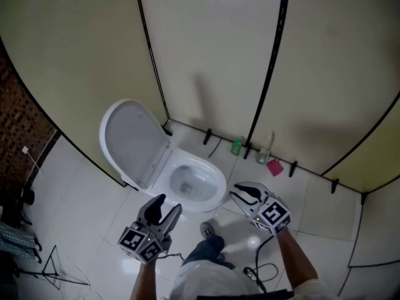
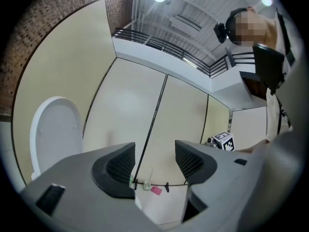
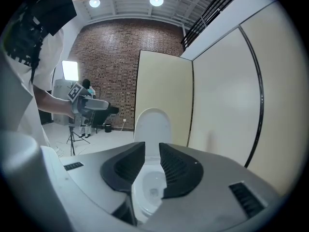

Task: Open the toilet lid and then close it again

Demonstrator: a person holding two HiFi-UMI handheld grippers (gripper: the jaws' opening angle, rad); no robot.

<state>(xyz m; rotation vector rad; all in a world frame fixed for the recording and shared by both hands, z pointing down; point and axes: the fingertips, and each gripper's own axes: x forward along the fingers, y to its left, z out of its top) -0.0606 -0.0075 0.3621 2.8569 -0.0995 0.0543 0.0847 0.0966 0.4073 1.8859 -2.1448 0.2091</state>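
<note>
In the corner of a cubicle walled by cream partition panels (image 1: 206, 55), the white toilet (image 1: 199, 181) is standing on a pale tiled floor (image 1: 81, 186). Its toilet lid (image 1: 132, 141) is standing raised, tilting back toward the left-hand panel, and the bowl is lying open below it.

The person is holding both tools in front of the toilet, neither one touching it. The left gripper (image 1: 167, 206) is hovering in front of the bowl, pointing roughly level toward the panels. Its fingers (image 2: 120, 166) are standing clearly apart with nothing between them; only the panel seam and the floor are showing through the gap. The right gripper (image 1: 236, 192) is hanging near the bowl's right side, angled a little downward. Its fingers (image 3: 181, 170) are sitting almost together, leaving only a narrow slit and gripping nothing, with the bowl and raised lid showing beyond them.

Along the foot of the panels to the right of the toilet, a green bottle (image 1: 236, 146), a clear bottle (image 1: 265, 152) and a small pink object (image 1: 274, 167) are resting on the floor. A brick wall (image 1: 22, 114) is showing past the left panel.
</note>
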